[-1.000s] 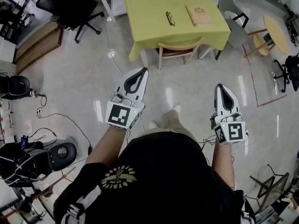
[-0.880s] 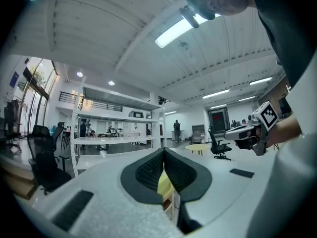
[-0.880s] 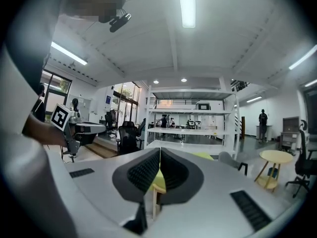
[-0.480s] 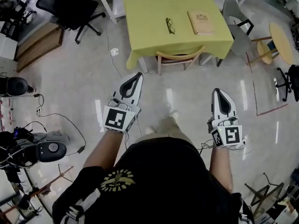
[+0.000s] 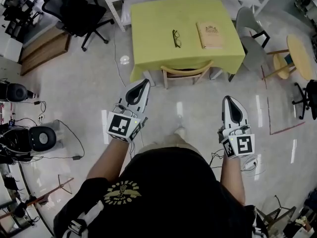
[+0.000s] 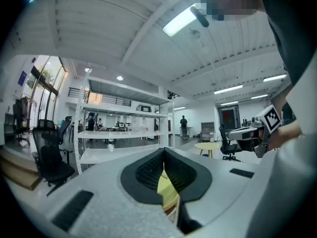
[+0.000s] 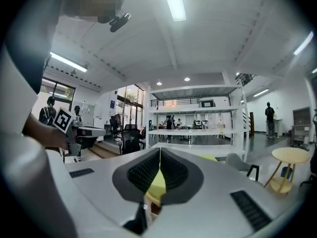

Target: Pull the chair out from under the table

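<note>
A wooden chair (image 5: 184, 73) is tucked under the table with a yellow cloth (image 5: 148, 38); only its curved backrest and legs show at the table's near edge. Both grippers are held level in front of me, short of the chair, with bare floor between. The left gripper (image 5: 142, 83) is shut and empty, pointing toward the table's near left corner. My right gripper (image 5: 230, 100) is also shut and empty, below the table's near right corner. In the left gripper view the yellow cloth (image 6: 165, 187) and a bit of the chair (image 6: 172, 208) peek between the closed jaws.
Glasses (image 5: 176, 38) and a tan book (image 5: 210, 33) lie on the table. A grey chair (image 5: 250, 36) and a round wooden stool (image 5: 299, 51) stand to the right, a black office chair (image 5: 74, 11) at far left. Cables and black equipment (image 5: 42, 139) sit on the floor at left.
I have walked closer to the table; it and the chair now look larger and nearer to both grippers. Both grippers stayed shut and moved forward with me.
</note>
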A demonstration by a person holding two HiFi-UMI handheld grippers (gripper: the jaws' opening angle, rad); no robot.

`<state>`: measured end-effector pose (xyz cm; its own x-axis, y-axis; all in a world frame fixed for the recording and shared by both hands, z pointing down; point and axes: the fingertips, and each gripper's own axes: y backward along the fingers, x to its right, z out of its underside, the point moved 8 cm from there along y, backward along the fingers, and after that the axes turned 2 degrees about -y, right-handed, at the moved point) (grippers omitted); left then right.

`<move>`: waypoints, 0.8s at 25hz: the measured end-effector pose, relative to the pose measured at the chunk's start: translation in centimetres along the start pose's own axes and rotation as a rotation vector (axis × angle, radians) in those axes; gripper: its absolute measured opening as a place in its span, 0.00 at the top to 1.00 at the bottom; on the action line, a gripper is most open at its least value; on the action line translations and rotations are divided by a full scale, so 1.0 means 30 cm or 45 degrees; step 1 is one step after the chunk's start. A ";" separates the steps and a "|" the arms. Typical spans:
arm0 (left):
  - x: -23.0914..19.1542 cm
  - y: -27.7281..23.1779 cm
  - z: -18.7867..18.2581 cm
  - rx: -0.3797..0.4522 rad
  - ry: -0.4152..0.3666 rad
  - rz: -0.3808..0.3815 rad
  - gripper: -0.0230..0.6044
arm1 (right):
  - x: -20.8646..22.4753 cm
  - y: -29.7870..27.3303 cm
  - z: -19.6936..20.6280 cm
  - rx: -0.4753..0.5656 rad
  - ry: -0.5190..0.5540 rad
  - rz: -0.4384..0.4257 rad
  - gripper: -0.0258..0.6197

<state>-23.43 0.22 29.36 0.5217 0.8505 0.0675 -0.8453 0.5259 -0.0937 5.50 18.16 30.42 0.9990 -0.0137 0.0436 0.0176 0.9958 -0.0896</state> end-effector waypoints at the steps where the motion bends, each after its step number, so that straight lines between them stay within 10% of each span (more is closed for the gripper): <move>1: -0.002 -0.011 -0.003 -0.005 0.015 -0.015 0.95 | 0.020 -0.007 -0.005 0.007 -0.001 -0.012 0.94; 20: 0.084 -0.123 -0.048 0.000 -0.050 -0.105 0.95 | 0.220 -0.016 -0.011 0.026 -0.016 -0.076 0.94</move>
<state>-18.84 0.43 28.45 0.5845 0.8034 0.1139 -0.7998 0.5941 -0.0860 12.11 17.55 30.43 0.9955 -0.0724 0.0604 0.0763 0.9949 -0.0662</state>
